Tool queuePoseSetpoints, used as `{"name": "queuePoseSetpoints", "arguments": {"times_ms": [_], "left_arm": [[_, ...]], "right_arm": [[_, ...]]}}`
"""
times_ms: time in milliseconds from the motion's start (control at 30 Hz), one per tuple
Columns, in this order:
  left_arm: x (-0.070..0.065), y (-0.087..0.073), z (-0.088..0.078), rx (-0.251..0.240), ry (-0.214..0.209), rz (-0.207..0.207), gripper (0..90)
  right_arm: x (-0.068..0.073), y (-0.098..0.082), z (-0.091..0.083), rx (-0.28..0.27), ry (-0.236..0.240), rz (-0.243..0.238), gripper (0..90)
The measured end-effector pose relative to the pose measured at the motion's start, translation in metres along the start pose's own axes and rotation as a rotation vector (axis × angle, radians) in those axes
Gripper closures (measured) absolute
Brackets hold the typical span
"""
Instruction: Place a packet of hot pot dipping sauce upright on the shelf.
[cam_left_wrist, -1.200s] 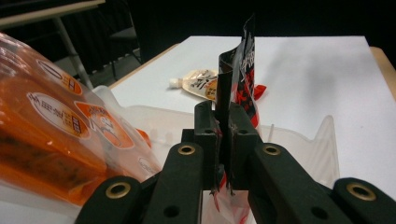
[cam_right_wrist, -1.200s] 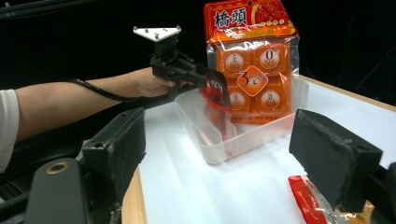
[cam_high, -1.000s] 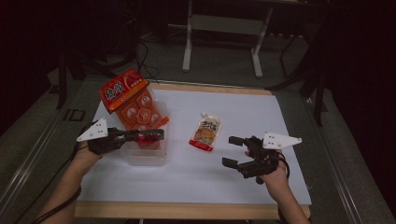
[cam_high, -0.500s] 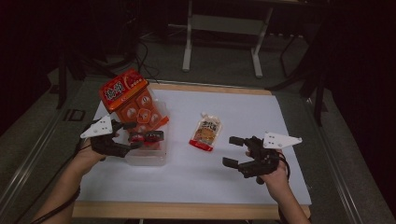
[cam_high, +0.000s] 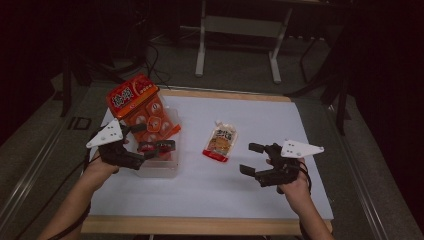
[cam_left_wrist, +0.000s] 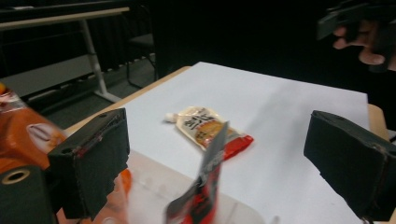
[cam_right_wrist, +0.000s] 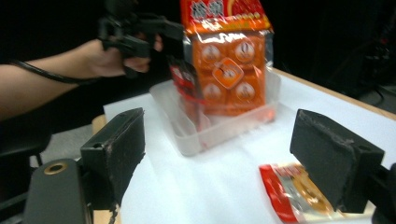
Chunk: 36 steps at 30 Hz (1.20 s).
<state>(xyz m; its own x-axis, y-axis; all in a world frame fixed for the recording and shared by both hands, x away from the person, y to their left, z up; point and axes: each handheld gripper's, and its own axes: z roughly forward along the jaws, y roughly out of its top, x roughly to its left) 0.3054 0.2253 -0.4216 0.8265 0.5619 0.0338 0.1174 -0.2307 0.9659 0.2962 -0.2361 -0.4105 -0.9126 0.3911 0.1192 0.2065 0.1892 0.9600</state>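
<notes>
Both claws gape wide, left claw (cam_high: 161, 143) above a red packet (cam_left_wrist: 205, 186) in the clear tub (cam_high: 165, 170)

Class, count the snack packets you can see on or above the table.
3: a big orange bag leaning in the clear tub, a small red packet standing in it, and a pouch lying on the white sheet. More may be hidden.

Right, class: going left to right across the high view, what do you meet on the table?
left gripper → clear plastic tub → sauce pouch → right gripper
</notes>
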Motion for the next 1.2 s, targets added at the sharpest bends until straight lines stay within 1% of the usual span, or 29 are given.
{"name": "queuePoseSetpoints", "arguments": {"times_ms": [67,100,133,200,233,267,300,333,367,400,467,500,533,567,600,633,667,733,767,800,833,900,933,967,1000,1033,1067,1100,1200], "left_arm": [[-0.005,0.003,0.001,0.008,-0.012,-0.006,7.1],[-0.01,0.005,0.003,0.017,-0.024,-0.017,7.1],[-0.01,0.005,0.003,0.017,-0.024,-0.017,7.0],[-0.017,0.007,0.004,0.014,-0.027,-0.005,6.7],[-0.022,0.008,0.005,-0.002,-0.043,-0.007,6.7],[-0.022,0.008,0.005,-0.002,-0.043,-0.007,6.7],[-0.027,0.009,0.006,-0.011,-0.05,0.0,6.7],[-0.027,0.009,0.006,-0.011,-0.05,0.0,6.6],[-0.033,0.01,0.008,-0.016,-0.063,-0.003,6.7],[-0.033,0.01,0.008,-0.016,-0.063,-0.003,6.6],[-0.04,0.011,0.01,-0.023,-0.075,-0.009,6.7],[-0.043,0.011,0.011,-0.034,-0.082,-0.019,6.7],[-0.047,0.011,0.013,-0.036,-0.089,-0.024,6.6],[-0.054,0.011,0.015,-0.029,-0.097,-0.012,6.2],[-0.054,0.011,0.015,-0.029,-0.097,-0.012,6.2],[-0.061,0.011,0.017,-0.025,-0.105,-0.002,6.2],[-0.061,0.011,0.017,-0.025,-0.105,-0.002,6.2],[-0.075,0.011,0.021,-0.028,-0.128,-0.006,6.2],[-0.075,0.011,0.021,-0.028,-0.128,-0.006,6.2],[-0.082,0.012,0.022,-0.034,-0.142,-0.009,6.2],[-0.082,0.012,0.022,-0.034,-0.142,-0.009,6.2],[-0.09,0.012,0.024,-0.029,-0.146,-0.008,6.2],[-0.09,0.012,0.024,-0.029,-0.146,-0.008,6.2],[-0.097,0.01,0.027,-0.005,-0.143,-0.004,6.2],[-0.097,0.01,0.027,-0.005,-0.143,-0.004,6.2],[-0.102,0.007,0.029,-0.01,-0.159,0.003,6.2],[-0.102,0.007,0.029,-0.01,-0.159,0.003,6.2],[-0.106,0.004,0.031,-0.009,-0.178,-0.005,6.2],[-0.111,0.001,0.034,-0.009,-0.177,0.007,6.2]], "right_arm": [[-0.001,0.0,0.0,0.004,-0.025,-0.002,17.7],[-0.004,0.001,0.0,0.01,-0.037,0.013,17.2],[-0.004,0.001,0.0,0.01,-0.037,0.013,17.2],[-0.006,0.002,-0.001,0.01,-0.067,0.018,15.5],[-0.009,0.003,-0.001,0.011,-0.07,0.034,14.3],[-0.009,0.003,-0.001,0.011,-0.07,0.034,14.3],[-0.011,0.003,-0.001,0.021,-0.083,0.032,14.3],[-0.011,0.003,-0.001,0.021,-0.083,0.032,14.3],[-0.014,0.003,0.0,0.023,-0.094,0.038,14.2],[-0.014,0.003,0.0,0.023,-0.094,0.038,14.2],[-0.018,0.003,0.001,0.036,-0.095,0.048,13.7],[-0.019,0.003,0.001,0.037,-0.106,0.049,13.7],[-0.021,0.003,0.001,0.035,-0.105,0.058,13.7],[-0.024,0.002,0.0,0.03,-0.107,0.069,13.7],[-0.024,0.002,0.0,0.03,-0.107,0.069,13.7],[-0.025,0.002,0.0,0.031,-0.115,0.07,13.7],[-0.025,0.002,0.0,0.031,-0.115,0.07,13.7],[-0.03,-0.001,0.002,0.039,-0.122,0.083,13.7],[-0.03,-0.001,0.002,0.039,-0.122,0.083,13.7],[-0.032,-0.002,0.002,0.046,-0.136,0.083,13.8],[-0.032,-0.002,0.002,0.046,-0.136,0.083,13.8],[-0.034,-0.002,0.002,0.05,-0.148,0.078,13.8],[-0.034,-0.002,0.002,0.05,-0.148,0.078,13.8],[-0.037,-0.003,0.003,0.047,-0.168,0.057,14.1],[-0.037,-0.003,0.003,0.047,-0.168,0.057,14.1],[-0.04,-0.004,0.004,0.054,-0.189,0.038,14.2],[-0.04,-0.004,0.004,0.054,-0.189,0.038,14.2],[-0.043,-0.005,0.006,0.043,-0.189,0.031,14.2],[-0.045,-0.005,0.008,0.046,-0.201,0.023,14.4]]}}
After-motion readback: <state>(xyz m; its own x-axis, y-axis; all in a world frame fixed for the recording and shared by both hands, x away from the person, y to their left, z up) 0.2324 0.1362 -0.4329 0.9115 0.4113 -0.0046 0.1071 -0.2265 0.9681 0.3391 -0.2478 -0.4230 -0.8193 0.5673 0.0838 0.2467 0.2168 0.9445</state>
